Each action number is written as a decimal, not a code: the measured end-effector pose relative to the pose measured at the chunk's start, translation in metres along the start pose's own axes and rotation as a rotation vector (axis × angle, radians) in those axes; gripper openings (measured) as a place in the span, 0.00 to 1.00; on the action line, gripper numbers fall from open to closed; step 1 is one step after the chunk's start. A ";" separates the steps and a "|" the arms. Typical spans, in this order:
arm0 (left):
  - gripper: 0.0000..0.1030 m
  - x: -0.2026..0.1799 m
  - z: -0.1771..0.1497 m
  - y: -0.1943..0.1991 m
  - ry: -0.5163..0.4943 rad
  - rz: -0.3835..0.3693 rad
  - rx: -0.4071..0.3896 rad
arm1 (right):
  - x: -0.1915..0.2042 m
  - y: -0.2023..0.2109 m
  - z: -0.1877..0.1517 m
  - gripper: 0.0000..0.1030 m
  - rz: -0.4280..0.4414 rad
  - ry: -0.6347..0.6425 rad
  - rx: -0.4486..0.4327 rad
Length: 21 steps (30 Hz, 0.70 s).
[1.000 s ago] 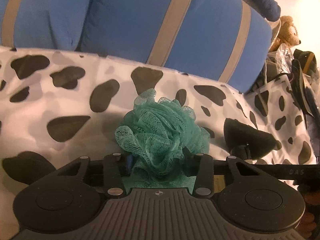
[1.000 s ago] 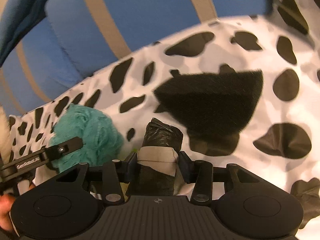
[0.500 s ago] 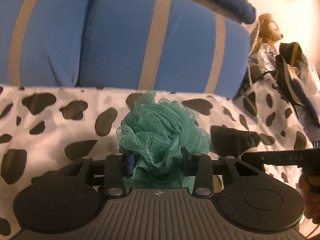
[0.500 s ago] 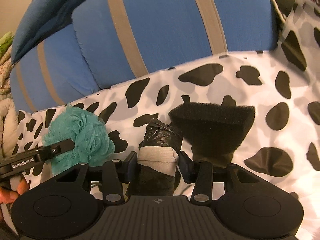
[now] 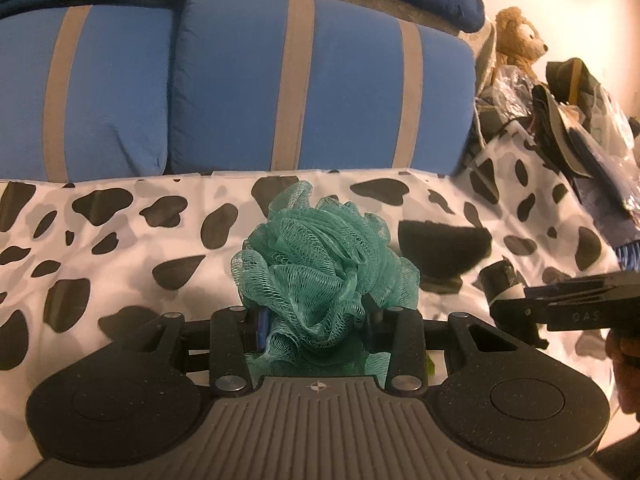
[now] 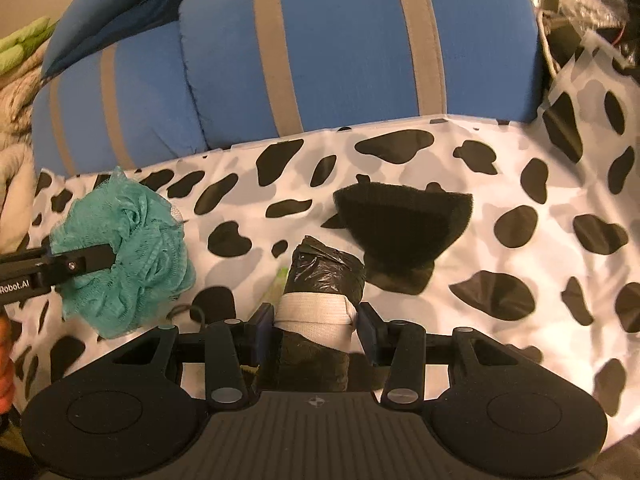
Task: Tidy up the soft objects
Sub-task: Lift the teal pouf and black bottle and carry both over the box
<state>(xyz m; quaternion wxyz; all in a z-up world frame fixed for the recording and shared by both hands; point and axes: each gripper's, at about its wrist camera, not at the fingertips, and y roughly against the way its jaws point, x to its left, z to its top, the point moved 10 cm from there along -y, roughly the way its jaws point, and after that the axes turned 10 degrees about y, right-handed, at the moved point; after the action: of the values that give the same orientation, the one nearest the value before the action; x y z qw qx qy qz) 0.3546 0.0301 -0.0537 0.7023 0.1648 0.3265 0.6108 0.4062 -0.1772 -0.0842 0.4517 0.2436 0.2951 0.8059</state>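
My left gripper [image 5: 320, 320] is shut on a teal mesh bath pouf [image 5: 324, 264], held up above the cow-print sheet [image 5: 120, 240]. In the right wrist view the same pouf [image 6: 128, 256] hangs at the left, with a left finger [image 6: 80, 262] across it. My right gripper [image 6: 316, 320] is shut on a black plastic roll with a white band [image 6: 320, 280], also lifted off the sheet. A black foam wedge [image 6: 404, 224] lies on the sheet just beyond the roll. From the left wrist this wedge [image 5: 444, 248] sits to the right, beside the roll [image 5: 504, 280].
Blue cushions with grey stripes [image 5: 280, 92] back the sheet. A tan teddy bear [image 5: 516, 44] and a heap of bags and clothes [image 5: 580, 120] sit at the far right. A green and beige cloth pile [image 6: 16, 80] lies at the left edge. A hand [image 5: 624, 360] grips the right tool.
Both grippers have risen and pulled back from the sheet, carrying the pouf and the roll. Both views have levelled out, and the foam wedge now lies farther off.
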 end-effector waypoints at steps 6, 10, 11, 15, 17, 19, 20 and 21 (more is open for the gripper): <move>0.38 0.001 -0.015 0.020 0.009 0.027 0.012 | 0.008 0.021 -0.017 0.46 -0.007 0.036 0.005; 0.38 0.001 -0.026 0.033 0.004 0.053 0.014 | 0.011 0.034 -0.027 0.46 -0.008 0.033 -0.003; 0.38 0.001 -0.030 0.036 0.001 0.056 0.016 | 0.012 0.037 -0.030 0.46 -0.003 0.031 -0.002; 0.38 0.000 -0.045 0.048 -0.004 0.060 0.026 | 0.020 0.047 -0.041 0.46 0.001 0.049 -0.001; 0.38 0.002 -0.052 0.054 0.003 0.063 0.032 | 0.025 0.051 -0.046 0.46 0.002 0.058 0.002; 0.38 0.004 -0.058 0.060 0.014 0.069 0.032 | 0.030 0.056 -0.051 0.46 0.008 0.069 0.000; 0.38 0.004 -0.061 0.063 0.018 0.071 0.032 | 0.032 0.059 -0.053 0.46 0.010 0.072 -0.003; 0.38 0.005 -0.064 0.067 0.022 0.071 0.031 | 0.034 0.061 -0.054 0.46 0.013 0.074 -0.005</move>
<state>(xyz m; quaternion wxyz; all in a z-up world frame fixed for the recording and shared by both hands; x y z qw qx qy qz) 0.2629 0.0380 -0.0597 0.6740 0.1803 0.3374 0.6320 0.3187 -0.1870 -0.0761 0.4360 0.2146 0.3081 0.8179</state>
